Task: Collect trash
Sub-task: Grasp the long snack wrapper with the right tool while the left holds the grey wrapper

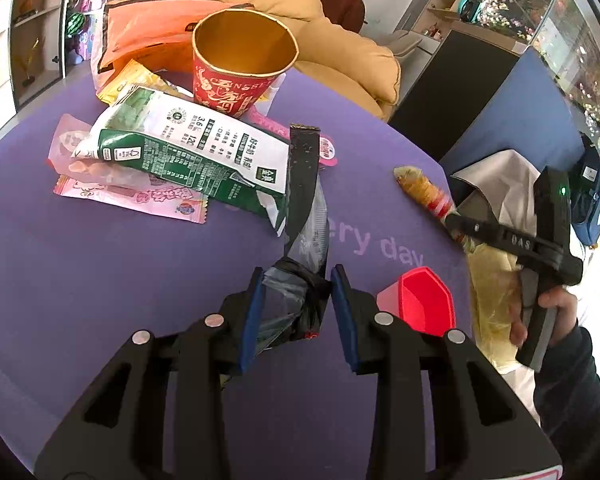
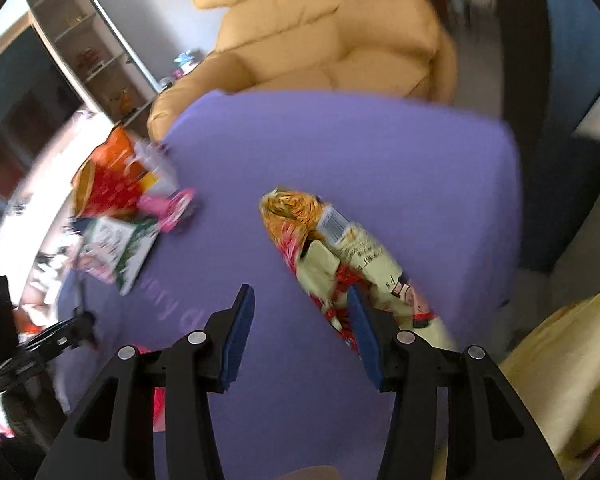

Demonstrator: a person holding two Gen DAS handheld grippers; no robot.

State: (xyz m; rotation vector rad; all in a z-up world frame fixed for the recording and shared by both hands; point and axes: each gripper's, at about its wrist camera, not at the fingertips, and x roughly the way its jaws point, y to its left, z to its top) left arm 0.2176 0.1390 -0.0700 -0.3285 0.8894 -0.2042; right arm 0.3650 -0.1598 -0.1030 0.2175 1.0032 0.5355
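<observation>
Pink wrappers lie far left on the purple counter, w/ a green-white carton on top and a red paper cup upright just behind. Centre: left tool clamped narrow on a crumpled black-and-clear plastic wrapper. Red plastic cup just right of it. Further right, an orange-yellow snack bag lies near the counter edge; right tool is wide, nothing between its pads, one pad beside the bag, contact unclear. A hand holds that tool.
</observation>
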